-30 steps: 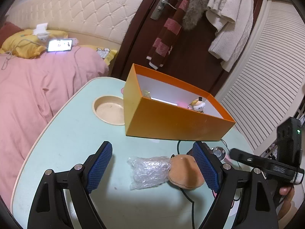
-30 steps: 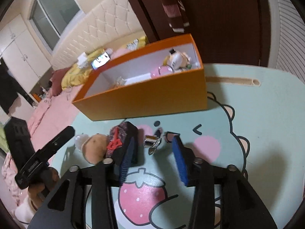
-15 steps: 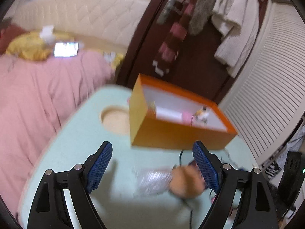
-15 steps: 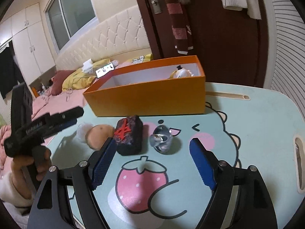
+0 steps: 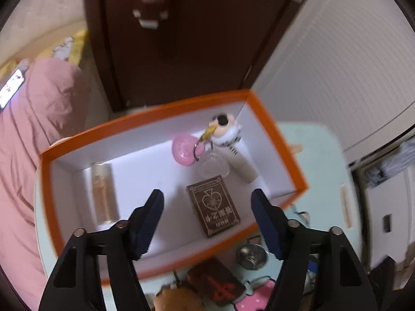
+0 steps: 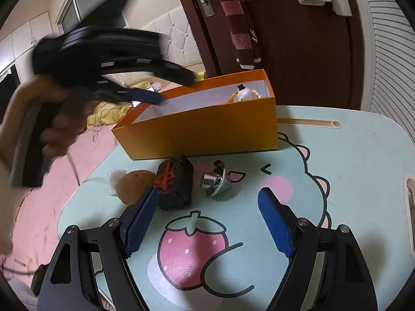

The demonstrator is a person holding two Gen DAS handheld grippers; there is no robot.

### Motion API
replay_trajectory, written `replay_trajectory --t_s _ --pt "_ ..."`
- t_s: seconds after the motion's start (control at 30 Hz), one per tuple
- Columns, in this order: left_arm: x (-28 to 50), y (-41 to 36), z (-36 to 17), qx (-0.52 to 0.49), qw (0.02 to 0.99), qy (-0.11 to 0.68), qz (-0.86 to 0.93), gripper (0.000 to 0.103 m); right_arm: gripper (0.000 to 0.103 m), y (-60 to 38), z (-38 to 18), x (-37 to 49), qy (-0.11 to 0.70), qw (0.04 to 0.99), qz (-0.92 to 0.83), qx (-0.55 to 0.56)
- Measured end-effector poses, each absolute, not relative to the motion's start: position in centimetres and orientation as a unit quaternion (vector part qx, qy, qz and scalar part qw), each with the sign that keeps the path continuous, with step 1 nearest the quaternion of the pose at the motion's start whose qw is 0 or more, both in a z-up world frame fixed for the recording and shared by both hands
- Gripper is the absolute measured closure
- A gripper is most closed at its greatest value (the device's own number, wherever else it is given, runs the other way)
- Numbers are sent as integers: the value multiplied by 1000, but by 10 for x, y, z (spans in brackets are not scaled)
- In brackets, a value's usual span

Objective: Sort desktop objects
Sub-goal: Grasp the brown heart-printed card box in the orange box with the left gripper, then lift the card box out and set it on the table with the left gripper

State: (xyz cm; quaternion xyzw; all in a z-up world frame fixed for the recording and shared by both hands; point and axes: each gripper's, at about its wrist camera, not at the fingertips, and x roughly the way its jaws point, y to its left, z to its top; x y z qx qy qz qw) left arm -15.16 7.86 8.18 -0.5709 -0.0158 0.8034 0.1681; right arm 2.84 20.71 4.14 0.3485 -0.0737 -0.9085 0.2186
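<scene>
While closing empty over the orange box (image 5: 275,140) | left gripper (image 5: 207,217) fingers risking clipping the card deck (image 5: 214,206) inside | right gripper (image 6: 207,219) spread, grasping nothing, nearing black pouch (image 6: 175,185) and metal top (image 6: 216,182) on surface (image 6: 350,155), possibly knocking them.

Black gripper (image 6: 207,216) frames, blue ridged pads (image 6: 276,224), silver screws.

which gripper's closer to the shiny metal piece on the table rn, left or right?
Right. The right gripper hangs low just in front of the metal piece, empty. The left gripper is raised over the orange box, jaws closing on nothing.
</scene>
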Motion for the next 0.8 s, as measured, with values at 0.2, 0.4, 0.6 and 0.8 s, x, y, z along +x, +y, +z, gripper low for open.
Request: replay_trajectory --t_s 0.2,0.4,0.6,0.8 --pt "-174 86 48 -621 167 -23 765 57 23 209 41 27 -81 221 -906 352" --pt "-175 61 49 -610 163 -42 774 59 23 211 42 26 -87 224 -903 356" --pt "-155 29 103 -548 192 -96 809 59 23 212 41 25 -96 225 -900 361" --pt "-105 1 147 -496 220 -125 831 59 23 213 44 24 -96 224 -900 362"
